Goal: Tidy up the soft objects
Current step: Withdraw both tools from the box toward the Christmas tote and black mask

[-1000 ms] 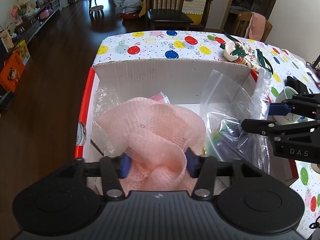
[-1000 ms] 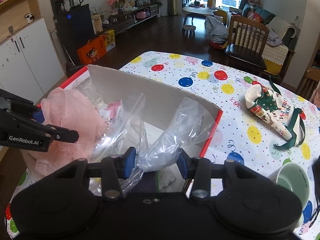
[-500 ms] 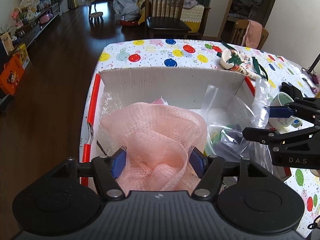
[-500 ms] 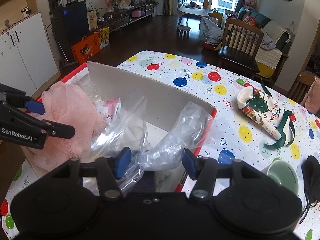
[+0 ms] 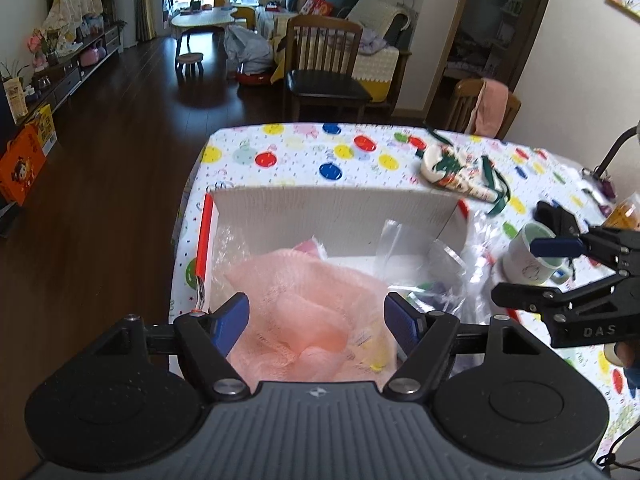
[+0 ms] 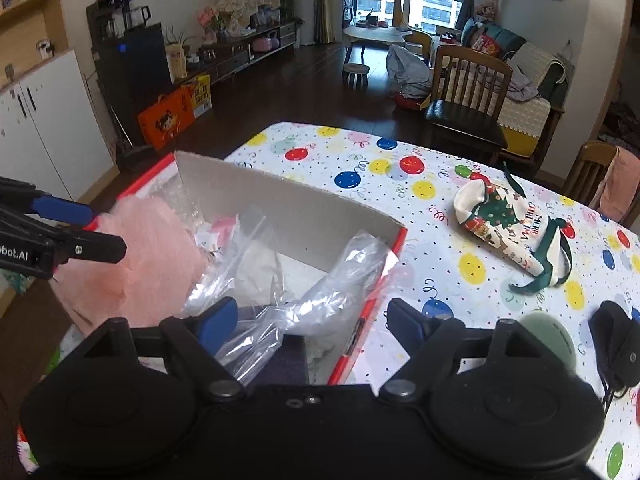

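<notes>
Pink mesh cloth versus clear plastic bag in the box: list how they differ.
The pink mesh cloth is opaque, netted and pink; the clear plastic bag is see-through, glossy and colourless. The cloth is heaped at the box's left end, by the left claw; the bag lies crumpled at the right end, by the right claw. Both are soft, inside the cardboard box, and ungripped.

A green mug (image 5: 532, 256) stands near a wooden chair (image 5: 324, 64).

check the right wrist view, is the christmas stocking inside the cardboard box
No, the Christmas stocking lies on the balloon-print tablecloth, outside the cardboard box and apart from it.
</notes>
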The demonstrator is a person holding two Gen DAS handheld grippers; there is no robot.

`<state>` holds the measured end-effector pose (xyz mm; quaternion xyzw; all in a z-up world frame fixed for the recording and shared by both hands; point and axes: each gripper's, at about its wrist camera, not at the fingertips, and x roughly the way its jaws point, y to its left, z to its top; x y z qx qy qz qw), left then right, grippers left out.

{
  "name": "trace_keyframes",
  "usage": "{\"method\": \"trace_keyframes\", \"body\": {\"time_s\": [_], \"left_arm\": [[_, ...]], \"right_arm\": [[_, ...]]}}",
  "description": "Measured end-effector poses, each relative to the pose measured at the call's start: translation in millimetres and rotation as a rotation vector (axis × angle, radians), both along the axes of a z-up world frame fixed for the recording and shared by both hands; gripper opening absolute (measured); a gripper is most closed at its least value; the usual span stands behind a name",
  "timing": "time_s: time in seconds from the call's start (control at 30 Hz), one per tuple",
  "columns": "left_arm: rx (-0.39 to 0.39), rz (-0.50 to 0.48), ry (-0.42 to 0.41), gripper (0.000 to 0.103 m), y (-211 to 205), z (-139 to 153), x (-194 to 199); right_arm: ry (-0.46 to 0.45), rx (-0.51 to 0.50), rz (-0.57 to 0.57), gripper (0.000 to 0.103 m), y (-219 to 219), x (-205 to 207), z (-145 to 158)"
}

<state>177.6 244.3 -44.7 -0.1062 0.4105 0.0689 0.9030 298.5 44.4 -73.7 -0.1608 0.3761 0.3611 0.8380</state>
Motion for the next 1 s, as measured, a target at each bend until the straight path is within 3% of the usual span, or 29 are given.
{"method": "trace_keyframes", "body": {"time_s": [0.47,0.8,0.93,1.0], "left_arm": [[-0.008,-0.139,-0.080,0.081,-59,38,17],[-0.033,-0.199,-0.095,0.085,-112,44,57],[-0.025,-0.202,-0.100,0.099,-131,45,80],[-0.018,-0.204,-0.109,0.100,-140,45,94]], "right_arm": [[-0.006,0.147,-0.045,0.095,-76,-22,50],[-0.019,0.211,-0.153,0.103,-158,2,62],[-0.032,0.215,-0.206,0.103,-191,23,62],[-0.034,0.213,-0.233,0.103,-206,34,60]]}}
